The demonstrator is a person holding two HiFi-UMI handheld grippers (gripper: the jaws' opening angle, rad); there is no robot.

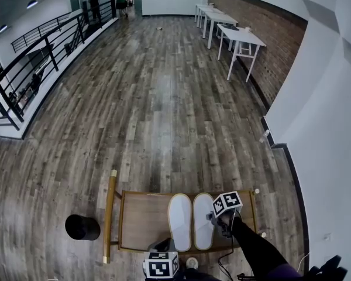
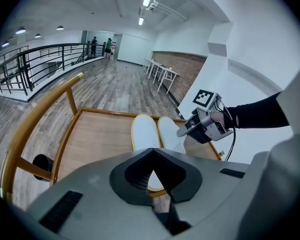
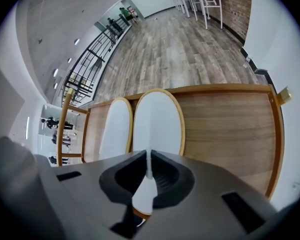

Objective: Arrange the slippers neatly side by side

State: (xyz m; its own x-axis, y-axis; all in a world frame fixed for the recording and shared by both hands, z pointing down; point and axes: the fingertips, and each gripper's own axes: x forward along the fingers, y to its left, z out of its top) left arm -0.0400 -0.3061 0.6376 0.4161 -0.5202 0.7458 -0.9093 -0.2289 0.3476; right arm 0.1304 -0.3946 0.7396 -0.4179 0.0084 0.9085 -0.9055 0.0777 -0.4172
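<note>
Two white slippers with tan rims lie side by side, toes away from me, on a wooden seat point(image 1: 141, 215). The left slipper point(image 1: 179, 221) point(image 2: 144, 131) point(image 3: 115, 129) touches the right slipper point(image 1: 203, 218) point(image 2: 167, 128) point(image 3: 157, 119). My right gripper point(image 1: 217, 221) point(image 3: 149, 170) is at the right slipper's outer side, shut on a thin fold of its white upper; it also shows in the left gripper view point(image 2: 187, 130). My left gripper point(image 1: 164, 247) point(image 2: 152, 168) hangs shut and empty over the seat's near edge, behind the left slipper's heel.
The seat has a raised wooden rim and a curved back rail point(image 1: 109, 215) at its left. A black round bin point(image 1: 82, 227) stands on the plank floor left of it. White tables point(image 1: 240, 37) line the brick wall far right; a black railing point(image 1: 41, 57) runs far left.
</note>
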